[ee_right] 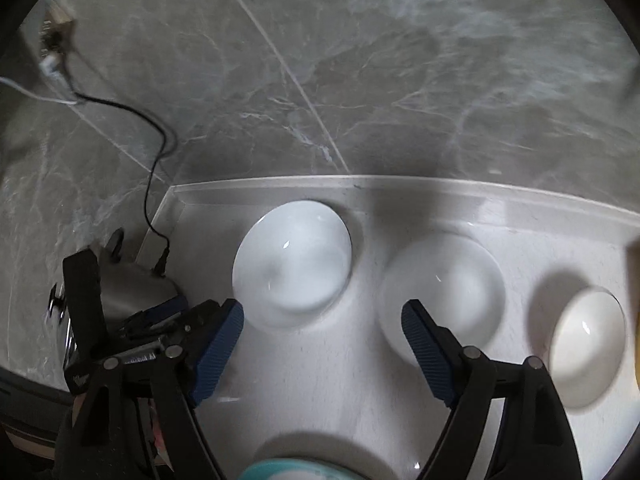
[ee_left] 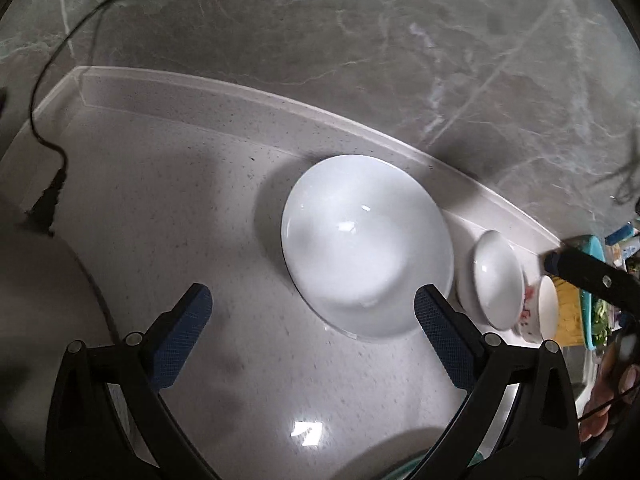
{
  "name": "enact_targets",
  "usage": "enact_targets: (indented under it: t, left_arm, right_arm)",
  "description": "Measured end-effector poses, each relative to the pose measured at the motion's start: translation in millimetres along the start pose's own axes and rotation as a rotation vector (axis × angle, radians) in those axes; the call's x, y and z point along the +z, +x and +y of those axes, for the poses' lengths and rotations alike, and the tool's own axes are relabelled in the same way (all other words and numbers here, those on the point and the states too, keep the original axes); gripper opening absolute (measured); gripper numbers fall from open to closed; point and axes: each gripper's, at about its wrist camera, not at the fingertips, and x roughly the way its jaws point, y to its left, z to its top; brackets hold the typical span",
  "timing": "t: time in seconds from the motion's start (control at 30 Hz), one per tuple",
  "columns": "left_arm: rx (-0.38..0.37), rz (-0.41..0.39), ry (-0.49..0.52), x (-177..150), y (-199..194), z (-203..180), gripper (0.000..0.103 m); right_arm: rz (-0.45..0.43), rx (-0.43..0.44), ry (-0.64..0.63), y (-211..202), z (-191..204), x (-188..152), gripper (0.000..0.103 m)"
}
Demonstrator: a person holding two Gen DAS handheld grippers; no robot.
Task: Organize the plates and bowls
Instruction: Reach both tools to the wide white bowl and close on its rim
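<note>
Your left gripper (ee_left: 312,320) is spread wide and empty above the speckled worktop (ee_left: 160,208); the large white bowl (ee_left: 366,246) sits just beyond its fingertips, near the back ledge. Your right gripper (ee_right: 322,336) also stands apart, gripping nothing. Beside the large bowl, two smaller bowls (ee_left: 496,280) are blurred, and a teal rim (ee_right: 288,470) is cut off below.

Both fisheye views are dim and bow hard into black corners — overhead light leaves a glare patch on the counter (ee_left: 308,428) just behind the left gripper's fingers (ee_left: 192,328), soft shadows ring the white bowl (ee_left: 366,246) ahead — and motion blur smears the right-wrist view.
</note>
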Motion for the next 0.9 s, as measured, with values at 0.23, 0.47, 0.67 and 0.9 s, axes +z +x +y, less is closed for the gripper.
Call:
enact_targets:
  t: [0.23, 0.47, 0.67, 0.9]
  left_arm:
    - [0.037, 0.052, -0.041, 17.6, 39.2, 18.2, 0.101]
    - [0.045, 0.067, -0.032, 15.2, 57.4, 21.8, 0.085]
    - [0.021, 0.101, -0.023, 10.3, 73.8, 21.9, 0.064]
    - [-0.001, 0.117, -0.030, 12.9, 91.5, 23.7, 0.039]
  right_arm:
    - [0.105, -0.035, -0.048, 66.1, 5.5, 23.8, 0.072]
    - [0.141, -0.096, -0.075, 97.1, 2.0, 29.5, 0.071]
    - [0.193, -0.123, -0.092, 122.9, 2.0, 31.7, 0.070]
    - [0.235, -0.131, -0.114, 138.8, 0.0, 29.7, 0.055]
